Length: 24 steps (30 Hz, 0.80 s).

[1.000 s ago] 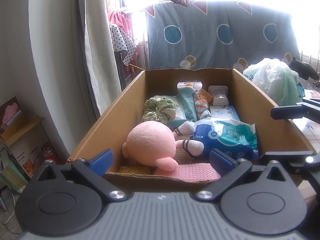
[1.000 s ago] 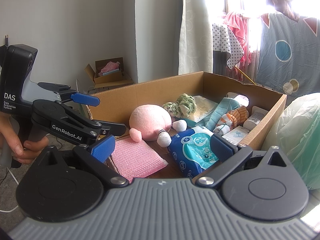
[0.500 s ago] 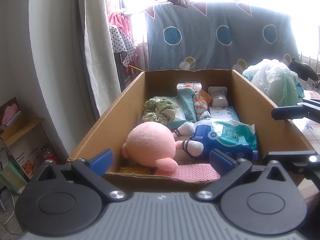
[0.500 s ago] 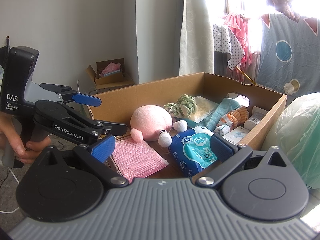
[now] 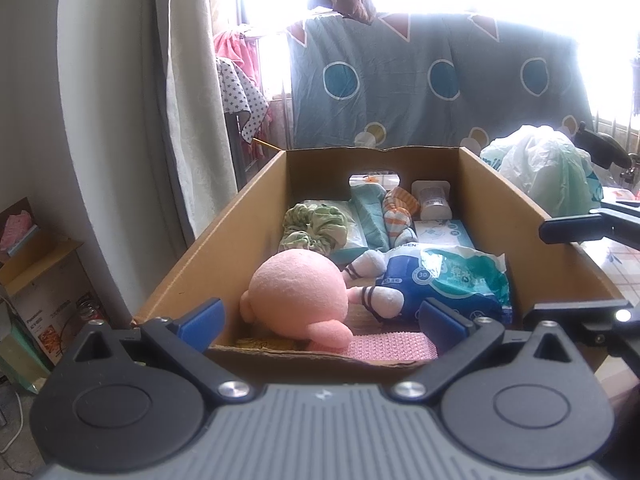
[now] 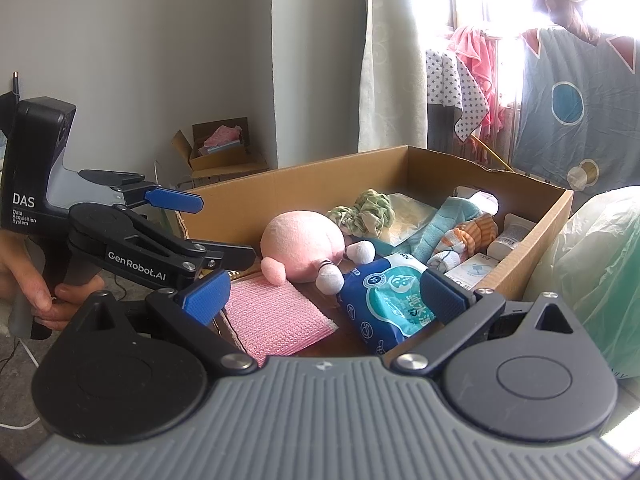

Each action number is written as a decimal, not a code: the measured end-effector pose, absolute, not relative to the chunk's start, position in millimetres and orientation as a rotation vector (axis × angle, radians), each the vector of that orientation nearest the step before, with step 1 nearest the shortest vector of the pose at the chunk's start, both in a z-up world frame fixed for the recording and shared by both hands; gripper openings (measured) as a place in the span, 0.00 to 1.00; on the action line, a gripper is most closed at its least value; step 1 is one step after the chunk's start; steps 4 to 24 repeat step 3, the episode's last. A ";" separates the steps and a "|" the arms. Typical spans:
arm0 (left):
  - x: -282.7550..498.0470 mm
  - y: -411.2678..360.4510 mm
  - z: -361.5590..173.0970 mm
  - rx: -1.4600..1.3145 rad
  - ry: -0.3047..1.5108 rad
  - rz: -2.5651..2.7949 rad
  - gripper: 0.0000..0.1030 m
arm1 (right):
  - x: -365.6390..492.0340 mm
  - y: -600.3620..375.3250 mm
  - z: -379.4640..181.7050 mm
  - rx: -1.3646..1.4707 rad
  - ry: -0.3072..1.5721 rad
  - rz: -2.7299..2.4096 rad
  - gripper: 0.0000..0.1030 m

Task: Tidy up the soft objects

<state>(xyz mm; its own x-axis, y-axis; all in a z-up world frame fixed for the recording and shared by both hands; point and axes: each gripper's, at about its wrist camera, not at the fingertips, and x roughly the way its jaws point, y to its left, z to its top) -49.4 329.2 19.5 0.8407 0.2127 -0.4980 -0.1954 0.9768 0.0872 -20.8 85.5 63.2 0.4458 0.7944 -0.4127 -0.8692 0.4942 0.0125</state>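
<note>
An open cardboard box (image 5: pixel 224 240) (image 6: pixel 304 184) holds a pink round plush (image 5: pixel 298 294) (image 6: pixel 302 246), a pink knitted cloth (image 5: pixel 394 350) (image 6: pixel 272 316), a blue-green wipes pack (image 5: pixel 452 284) (image 6: pixel 386 296), a green scrunchie (image 5: pixel 314 226) (image 6: pixel 366 210), a teal cloth (image 5: pixel 370 216) and striped socks (image 5: pixel 398 214) (image 6: pixel 464 240). My left gripper (image 5: pixel 322 318) hovers open before the box's near wall, holding nothing; from the right wrist it appears at the left (image 6: pixel 200 220), in a hand (image 6: pixel 48 300). My right gripper (image 6: pixel 326 298) is open and empty at the box's near corner.
A white-green plastic bag (image 5: pixel 548 176) (image 6: pixel 592 272) bulges just right of the box. A small cardboard box (image 6: pixel 220 152) with pink things stands by the wall. Curtain (image 5: pixel 192 100) and hanging bedsheet (image 5: pixel 432 88) back the scene. Another carton (image 5: pixel 44 292) stands at left.
Both grippers have drifted slightly; the left one rose a little in the right wrist view. Nothing in the box has moved.
</note>
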 end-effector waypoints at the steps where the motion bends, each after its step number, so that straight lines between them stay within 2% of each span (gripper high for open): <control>1: -49.3 329.2 19.7 0.034 0.530 0.215 1.00 | -20.9 85.7 63.4 -0.212 0.392 1.040 0.99; 24: -49.3 329.6 19.9 0.032 0.529 0.220 1.00 | -20.8 85.8 63.3 -0.211 0.393 1.041 0.99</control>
